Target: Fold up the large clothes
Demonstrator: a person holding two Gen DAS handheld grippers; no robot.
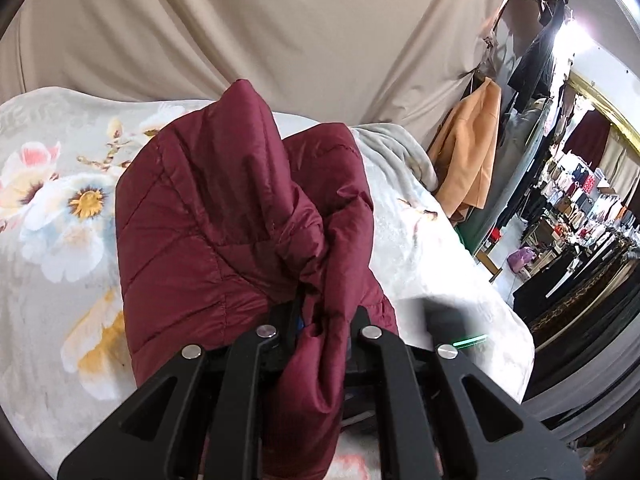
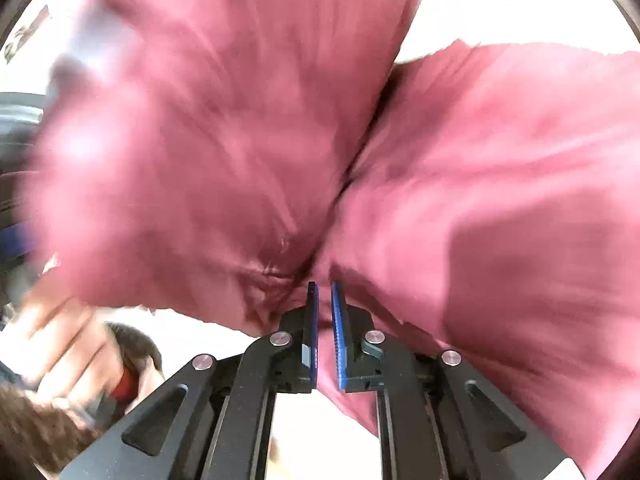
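Observation:
A maroon quilted jacket (image 1: 208, 208) hangs bunched above a flowered bedspread (image 1: 60, 208) in the left wrist view. My left gripper (image 1: 316, 332) is shut on a thick fold of the jacket, which spills down between its black fingers. In the right wrist view the same jacket (image 2: 208, 140) fills nearly the whole frame, blurred. My right gripper (image 2: 324, 300) is shut on a thin fold of it between the blue pads (image 2: 314, 320). The jacket's far parts are hidden behind its own folds.
A beige cloth backdrop (image 1: 280, 28) hangs behind the bed. An orange garment (image 1: 472, 140) and dark clothes hang at the right, with shop racks (image 1: 580, 208) beyond. A person's hand (image 2: 68, 344) and dark hair (image 2: 36, 432) show at the lower left of the right wrist view.

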